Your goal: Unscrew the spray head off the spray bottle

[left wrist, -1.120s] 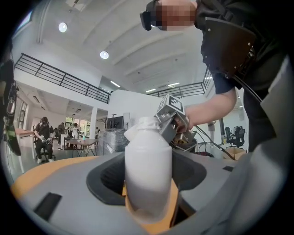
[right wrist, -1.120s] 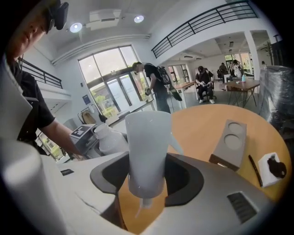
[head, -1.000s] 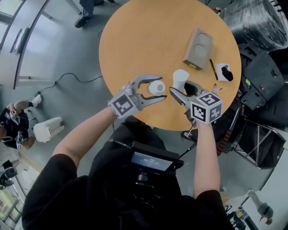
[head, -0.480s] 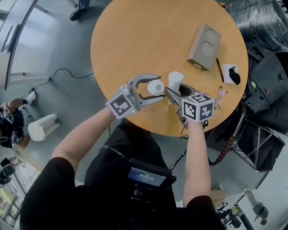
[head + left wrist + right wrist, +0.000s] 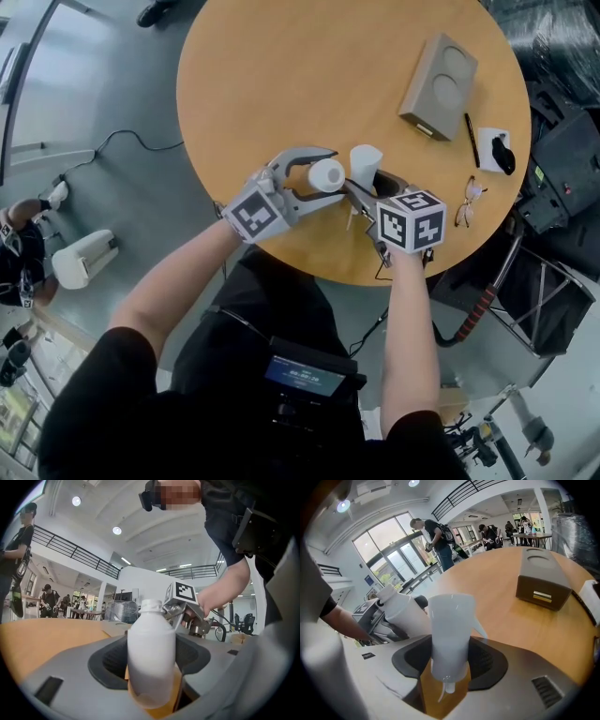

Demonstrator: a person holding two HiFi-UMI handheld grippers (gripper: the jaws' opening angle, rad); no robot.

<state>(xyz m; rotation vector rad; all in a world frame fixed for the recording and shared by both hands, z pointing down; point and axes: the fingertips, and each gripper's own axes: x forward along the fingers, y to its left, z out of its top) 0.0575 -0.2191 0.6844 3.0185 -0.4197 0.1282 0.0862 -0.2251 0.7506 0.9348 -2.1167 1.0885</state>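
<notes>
White plastic fills both our grippers over the near edge of the round wooden table [image 5: 281,75]. Our left gripper [image 5: 323,178] has its jaws wide and closed on the body of the bottle [image 5: 151,658], whose neck stands bare, the head already off. The bottle is opaque, so we cannot tell what is in it. Our right gripper [image 5: 367,190], just beside the left, has its jaws closed at a middling width on the spray head [image 5: 450,634], with the nozzle to the right in the right gripper view and the thin dip tube [image 5: 442,693] hanging below it. Head and bottle are near each other but apart. Farther off on the table lies a tan box [image 5: 438,86] with two round hollows in its top; both hollows look bare. Beside it are a pen [image 5: 472,141], a white card [image 5: 497,150] and glasses [image 5: 466,202].
</notes>
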